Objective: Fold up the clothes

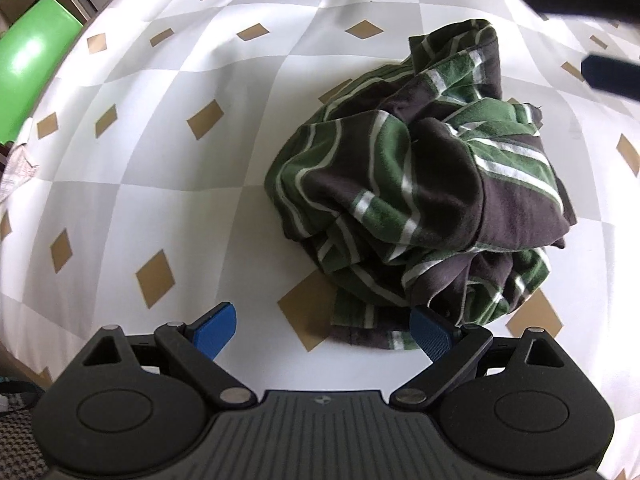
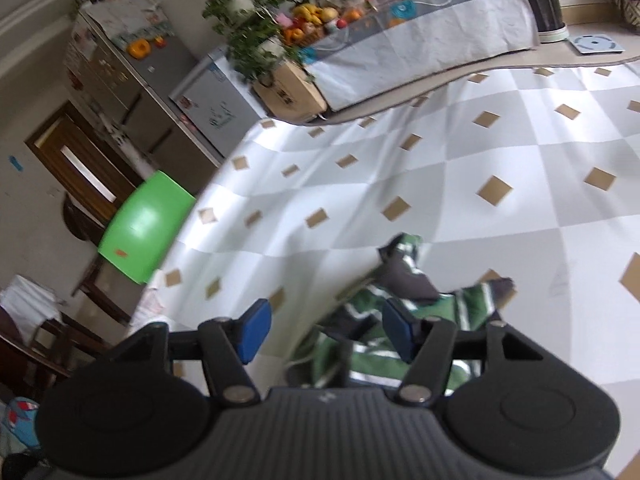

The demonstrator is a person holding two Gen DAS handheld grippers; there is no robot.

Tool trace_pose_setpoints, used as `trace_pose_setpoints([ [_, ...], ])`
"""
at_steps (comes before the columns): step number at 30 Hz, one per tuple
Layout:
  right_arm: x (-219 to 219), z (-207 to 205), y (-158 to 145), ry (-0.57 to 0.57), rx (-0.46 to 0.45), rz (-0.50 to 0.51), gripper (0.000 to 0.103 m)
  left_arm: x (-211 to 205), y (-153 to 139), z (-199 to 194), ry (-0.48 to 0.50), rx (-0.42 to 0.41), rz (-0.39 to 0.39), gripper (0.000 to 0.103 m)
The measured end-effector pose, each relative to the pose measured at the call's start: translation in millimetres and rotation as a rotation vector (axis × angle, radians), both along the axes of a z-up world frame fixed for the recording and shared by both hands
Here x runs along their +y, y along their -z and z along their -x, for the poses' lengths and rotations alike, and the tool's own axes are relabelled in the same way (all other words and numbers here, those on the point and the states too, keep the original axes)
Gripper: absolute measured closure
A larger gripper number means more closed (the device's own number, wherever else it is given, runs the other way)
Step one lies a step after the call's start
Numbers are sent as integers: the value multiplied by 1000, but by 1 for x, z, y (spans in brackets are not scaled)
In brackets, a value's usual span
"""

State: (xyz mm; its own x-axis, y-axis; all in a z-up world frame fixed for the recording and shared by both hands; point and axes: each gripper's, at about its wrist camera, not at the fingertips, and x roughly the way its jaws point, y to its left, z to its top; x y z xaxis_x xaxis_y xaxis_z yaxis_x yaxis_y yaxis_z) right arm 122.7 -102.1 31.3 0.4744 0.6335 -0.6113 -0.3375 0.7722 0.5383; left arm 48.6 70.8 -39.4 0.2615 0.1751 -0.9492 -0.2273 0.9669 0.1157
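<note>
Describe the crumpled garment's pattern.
The garment has green and dark brown bands with thin white stripes; clearest in the left wrist view.

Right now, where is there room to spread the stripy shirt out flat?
The checkered cloth lies bare left of the striped shirt, toward the green stool, and beyond it. It is crowded only at the crumpled shirt.

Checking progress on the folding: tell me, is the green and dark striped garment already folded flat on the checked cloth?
No, the green and dark striped garment lies in a crumpled heap on the white and grey checked cloth.
</note>
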Motion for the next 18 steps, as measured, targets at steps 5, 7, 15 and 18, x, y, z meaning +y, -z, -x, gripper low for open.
trace_pose_setpoints([
  [5,1,-3,10,8,13,53,38,1,4,-2,-7,-8,20,9],
  [7,1,-3,13,3,8,72,37,1,6,-3,-14,-9,31,9],
  [15,-3,-12,32,52,25,154,35,2,10,-10,-21,-27,22,9],
  [18,-7,-18,42,87,51,164,34,4,13,-13,-35,-21,34,9],
])
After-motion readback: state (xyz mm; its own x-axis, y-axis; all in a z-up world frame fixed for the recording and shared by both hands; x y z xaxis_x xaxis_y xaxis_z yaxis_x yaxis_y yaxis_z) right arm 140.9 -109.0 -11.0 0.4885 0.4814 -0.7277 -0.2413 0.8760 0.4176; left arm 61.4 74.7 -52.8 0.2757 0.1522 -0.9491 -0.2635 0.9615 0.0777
